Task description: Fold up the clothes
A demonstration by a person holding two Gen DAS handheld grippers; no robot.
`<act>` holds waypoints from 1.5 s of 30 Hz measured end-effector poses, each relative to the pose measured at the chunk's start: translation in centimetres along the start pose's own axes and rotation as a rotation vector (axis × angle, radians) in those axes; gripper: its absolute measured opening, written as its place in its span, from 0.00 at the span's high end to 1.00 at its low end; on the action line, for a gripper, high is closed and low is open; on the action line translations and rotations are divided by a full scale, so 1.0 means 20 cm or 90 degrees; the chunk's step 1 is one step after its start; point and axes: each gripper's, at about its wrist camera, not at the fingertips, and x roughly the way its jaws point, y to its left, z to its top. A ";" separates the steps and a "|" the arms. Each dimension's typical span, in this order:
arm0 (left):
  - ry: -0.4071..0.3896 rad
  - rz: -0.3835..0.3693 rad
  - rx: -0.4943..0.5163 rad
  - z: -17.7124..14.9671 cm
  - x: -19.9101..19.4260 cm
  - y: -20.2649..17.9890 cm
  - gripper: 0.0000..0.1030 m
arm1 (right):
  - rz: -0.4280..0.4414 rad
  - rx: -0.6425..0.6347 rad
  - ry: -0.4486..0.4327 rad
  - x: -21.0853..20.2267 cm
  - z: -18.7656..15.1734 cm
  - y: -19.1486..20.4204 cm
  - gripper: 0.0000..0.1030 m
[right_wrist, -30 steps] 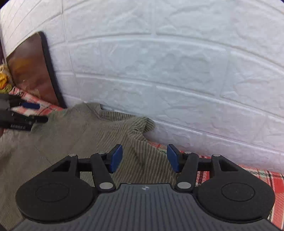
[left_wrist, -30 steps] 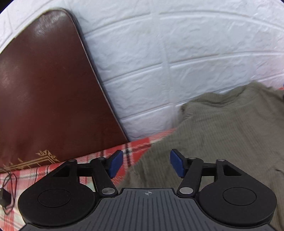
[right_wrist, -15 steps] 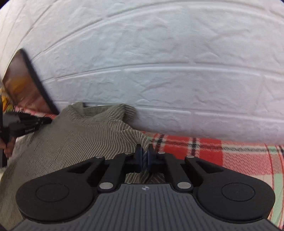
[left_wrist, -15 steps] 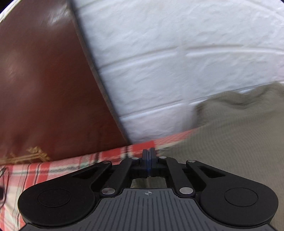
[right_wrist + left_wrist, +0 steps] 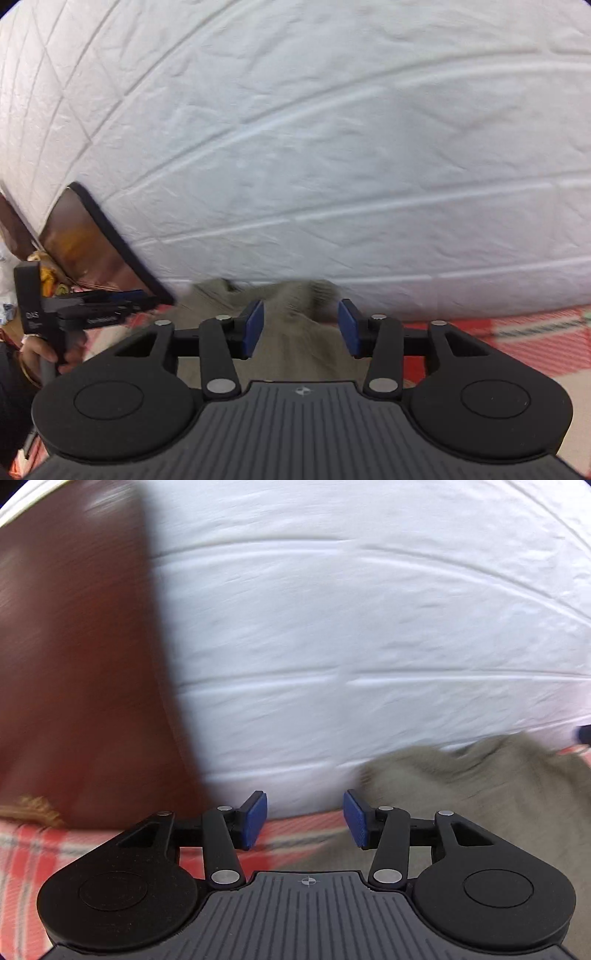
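An olive-green ribbed garment (image 5: 480,794) lies on a red plaid cloth (image 5: 44,853) against a white brick wall. In the left wrist view it spreads to the right of my left gripper (image 5: 304,819), which stands open with nothing between its blue pads, over the garment's left edge. In the right wrist view the garment (image 5: 295,332) lies straight ahead, bunched at the wall. My right gripper (image 5: 301,326) is open above it, its pads apart with no cloth pinched. The left gripper (image 5: 92,306) shows at the far left there, held by a hand (image 5: 40,350). Both views are motion-blurred.
A dark brown headboard (image 5: 74,664) with gold trim stands at the left, also visible as the headboard (image 5: 85,236) in the right wrist view. The white brick wall (image 5: 332,147) closes off the far side. Plaid cloth (image 5: 535,332) extends to the right.
Both grippers were open a second ago, shut on the garment's edges half a second ago, and have now opened again, letting go. Both cameras have shifted, with blur.
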 end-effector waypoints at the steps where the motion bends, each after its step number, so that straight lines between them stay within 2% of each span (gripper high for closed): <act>1: 0.007 -0.004 0.011 0.02 0.03 -0.04 0.37 | 0.002 -0.006 -0.003 0.01 0.01 0.01 0.48; 6: 0.039 0.008 0.067 0.06 0.21 -0.18 0.28 | -0.022 -0.070 -0.005 0.08 -0.01 0.06 0.48; 8: 0.044 0.003 0.073 0.06 0.25 -0.21 0.24 | -0.032 -0.096 -0.006 0.11 -0.02 0.08 0.48; 10: 0.049 0.000 0.073 0.05 0.29 -0.23 0.25 | -0.042 -0.122 -0.006 0.14 -0.02 0.10 0.48; 11: 0.051 0.003 0.072 0.04 0.31 -0.23 0.42 | -0.047 -0.135 -0.007 0.16 -0.03 0.11 0.65; 12: 0.050 0.002 0.069 0.04 0.32 -0.24 0.77 | -0.052 -0.148 -0.007 0.17 -0.03 0.12 0.89; 13: 0.042 0.002 0.062 0.03 0.32 -0.24 0.83 | -0.056 -0.160 -0.008 0.19 -0.03 0.13 0.89; 14: 0.026 0.016 0.065 0.03 0.31 -0.26 0.88 | -0.061 -0.173 -0.008 0.21 -0.04 0.14 0.91; 18: -0.018 0.053 0.081 -0.01 0.31 -0.29 0.90 | -0.081 -0.225 -0.010 0.27 -0.05 0.18 0.91; 23: -0.025 0.081 0.129 -0.03 0.33 -0.35 0.89 | -0.123 -0.230 0.038 0.40 -0.10 0.14 0.91; 28: -0.035 0.094 0.184 -0.08 0.35 -0.39 0.83 | -0.135 -0.179 0.041 0.46 -0.09 0.09 0.85; 29: -0.029 0.092 0.193 -0.08 0.35 -0.40 0.67 | -0.139 -0.177 0.044 0.46 -0.09 0.10 0.84; 31: -0.022 0.114 0.192 -0.07 0.32 -0.40 0.47 | -0.152 -0.178 0.050 0.45 -0.07 0.12 0.77; 32: -0.028 0.118 0.187 -0.05 0.28 -0.37 0.34 | -0.163 -0.179 0.049 0.43 -0.06 0.13 0.65; 33: -0.035 0.121 0.182 -0.03 0.24 -0.35 0.34 | -0.184 -0.182 0.038 0.40 -0.05 0.15 0.43; 34: -0.042 0.123 0.177 -0.02 0.19 -0.32 0.34 | -0.209 -0.189 0.021 0.36 -0.03 0.16 0.36; 38: -0.040 0.150 0.168 -0.04 -0.11 -0.17 0.27 | -0.244 -0.189 -0.018 0.16 0.04 0.22 0.35; 40: -0.038 0.163 0.164 -0.06 -0.27 -0.09 0.26 | -0.244 -0.204 -0.035 0.05 0.05 0.31 0.35; 45: -0.035 0.197 0.153 -0.09 -0.65 0.10 0.18 | -0.187 -0.246 -0.038 -0.18 0.05 0.60 0.33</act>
